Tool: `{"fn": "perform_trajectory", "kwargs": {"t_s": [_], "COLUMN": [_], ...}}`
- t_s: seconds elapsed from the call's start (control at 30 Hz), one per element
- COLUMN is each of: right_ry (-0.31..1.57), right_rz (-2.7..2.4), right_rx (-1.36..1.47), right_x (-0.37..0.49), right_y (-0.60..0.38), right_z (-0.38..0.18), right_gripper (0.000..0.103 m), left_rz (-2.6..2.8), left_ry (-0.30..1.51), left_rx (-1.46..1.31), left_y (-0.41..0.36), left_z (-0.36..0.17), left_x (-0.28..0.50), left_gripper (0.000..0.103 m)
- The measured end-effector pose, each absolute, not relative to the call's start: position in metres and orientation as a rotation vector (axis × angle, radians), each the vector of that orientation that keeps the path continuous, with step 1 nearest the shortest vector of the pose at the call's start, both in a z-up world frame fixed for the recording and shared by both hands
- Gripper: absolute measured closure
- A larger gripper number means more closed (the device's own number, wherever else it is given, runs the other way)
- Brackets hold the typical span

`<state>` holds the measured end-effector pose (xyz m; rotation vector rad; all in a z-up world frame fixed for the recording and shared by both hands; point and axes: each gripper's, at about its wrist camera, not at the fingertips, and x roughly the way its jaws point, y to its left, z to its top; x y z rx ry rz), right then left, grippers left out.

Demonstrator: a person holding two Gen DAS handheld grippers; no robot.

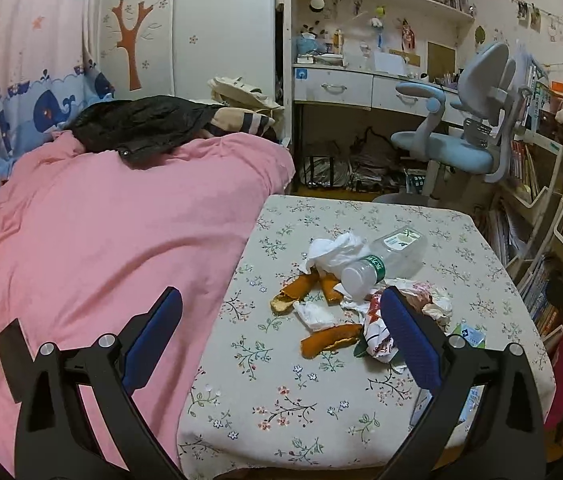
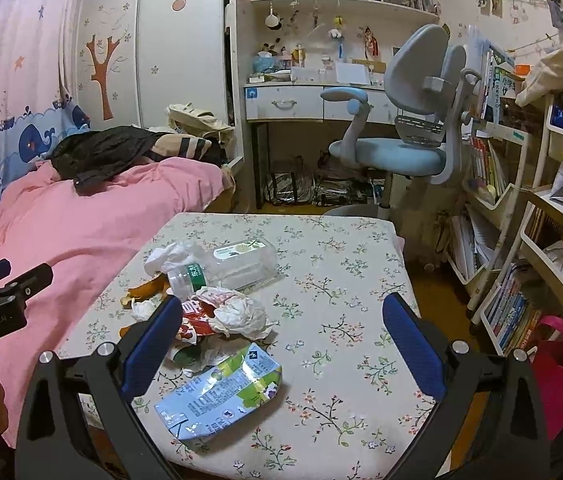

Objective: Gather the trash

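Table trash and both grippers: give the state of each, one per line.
Plastic bottle: lying on its side, looks empty.
Orange peels: loose on the table.
Tissues: crumpled.
Snack bag: flattened, lying nearest the right gripper.
Left gripper: open, empty.
Right gripper: open, empty.

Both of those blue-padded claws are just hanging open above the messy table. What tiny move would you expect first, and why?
Probably the right gripper dips toward the flattened blue-and-green snack packet. Its jaws are open and empty, and the packet lies nearest, at the near edge of the floral tablecloth, apart from the clear plastic bottle and crumpled white paper. The left gripper is open too.
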<state>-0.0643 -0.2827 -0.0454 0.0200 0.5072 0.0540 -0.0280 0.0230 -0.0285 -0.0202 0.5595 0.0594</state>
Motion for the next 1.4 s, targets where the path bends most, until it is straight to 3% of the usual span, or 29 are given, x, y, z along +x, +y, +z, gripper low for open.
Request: {"fn": "perform_trajectory", "kwargs": {"t_s": [1.4], "right_ry": [0.648], "right_rz": [0.105], "right_rx": [0.112], "right_x": [-0.050], "right_y": [-0.282], "right_z": [-0.065], "right_gripper": [0.006], "left_rz": [0.063], "left_ry": [0.568], "left_rx": [-0.003], "left_y": [0.026], "left_z": [-0.033], "left_x": [-0.024], "left_gripper": [0.007]}}
